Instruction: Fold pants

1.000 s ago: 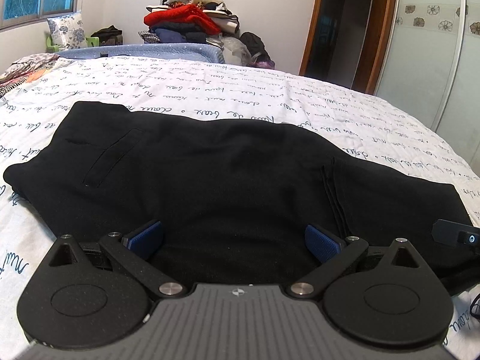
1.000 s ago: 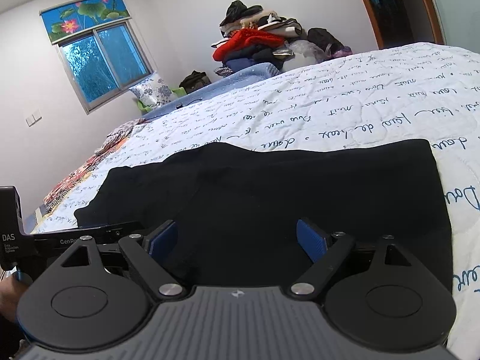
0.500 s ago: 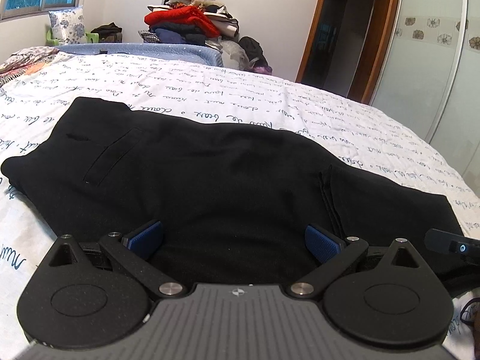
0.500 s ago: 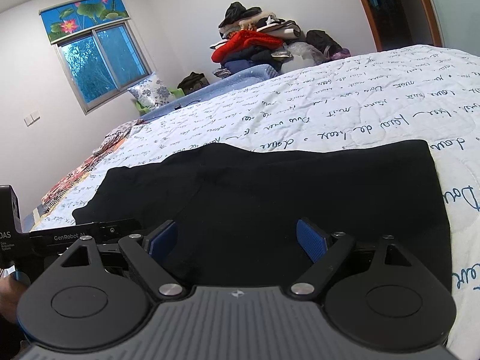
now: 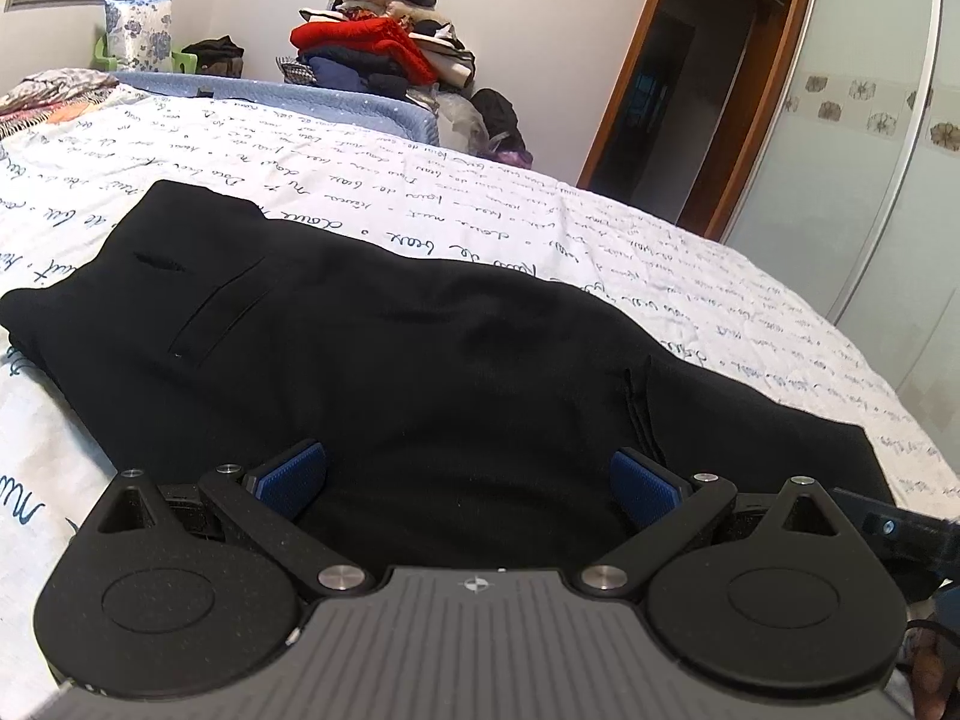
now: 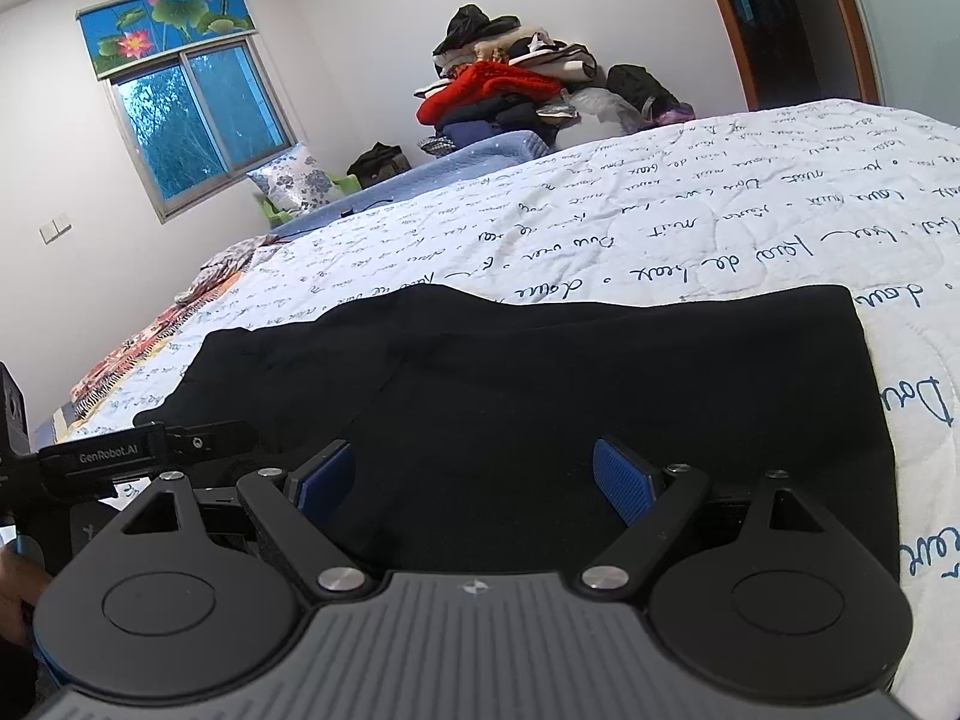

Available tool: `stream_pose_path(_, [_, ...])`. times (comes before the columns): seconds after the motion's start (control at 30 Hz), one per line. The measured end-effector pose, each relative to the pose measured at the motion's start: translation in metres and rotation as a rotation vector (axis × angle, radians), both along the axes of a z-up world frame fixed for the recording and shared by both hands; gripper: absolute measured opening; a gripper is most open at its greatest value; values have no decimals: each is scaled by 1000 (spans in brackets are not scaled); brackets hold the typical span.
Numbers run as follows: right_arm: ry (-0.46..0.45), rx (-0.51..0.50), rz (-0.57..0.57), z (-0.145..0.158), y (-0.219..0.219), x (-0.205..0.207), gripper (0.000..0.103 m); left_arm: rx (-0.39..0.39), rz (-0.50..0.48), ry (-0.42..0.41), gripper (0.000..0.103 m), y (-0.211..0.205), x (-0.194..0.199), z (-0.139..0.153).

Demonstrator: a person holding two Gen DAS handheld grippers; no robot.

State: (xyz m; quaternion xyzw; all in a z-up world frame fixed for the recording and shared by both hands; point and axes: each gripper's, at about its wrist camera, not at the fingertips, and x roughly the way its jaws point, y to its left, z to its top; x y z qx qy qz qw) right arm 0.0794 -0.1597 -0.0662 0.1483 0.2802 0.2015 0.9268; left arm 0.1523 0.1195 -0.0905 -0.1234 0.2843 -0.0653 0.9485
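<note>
On the bed, which has a white cover with blue writing all over it, lie the black pants. They are spread out flat near the front edge of the bed. A pocket slit shows on the part of the pants that lies toward the window side. A fold line runs across the cloth near the other end.

The left gripper is just above the near edge of the pants. Its two blue pads stand wide apart. No cloth is pinched between them, so it holds nothing.

The right gripper is over the near edge of the pants too, closer to the end by the door. Its blue pads are also spread wide and grip nothing. In its view the left gripper's black body shows beside it, at the near edge of the bed.

Behind the bed, against the far wall, sits a tall pile of clothes with a red one in it. A flowered pillow leans below the window.
</note>
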Motion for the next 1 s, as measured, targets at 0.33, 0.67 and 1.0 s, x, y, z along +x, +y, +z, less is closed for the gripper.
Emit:
stream_pose_path(0.33, [-2, -123, 3, 2, 18, 0, 91, -36, 101, -131, 101, 44, -38, 22])
stream_pose_path(0.67, [-210, -370, 230, 51, 146, -11, 91, 120, 380, -152, 102, 138, -51, 29])
stream_pose_path(1.0, [-416, -733, 584, 25, 297, -19, 91, -136, 477, -48, 102, 193, -56, 11])
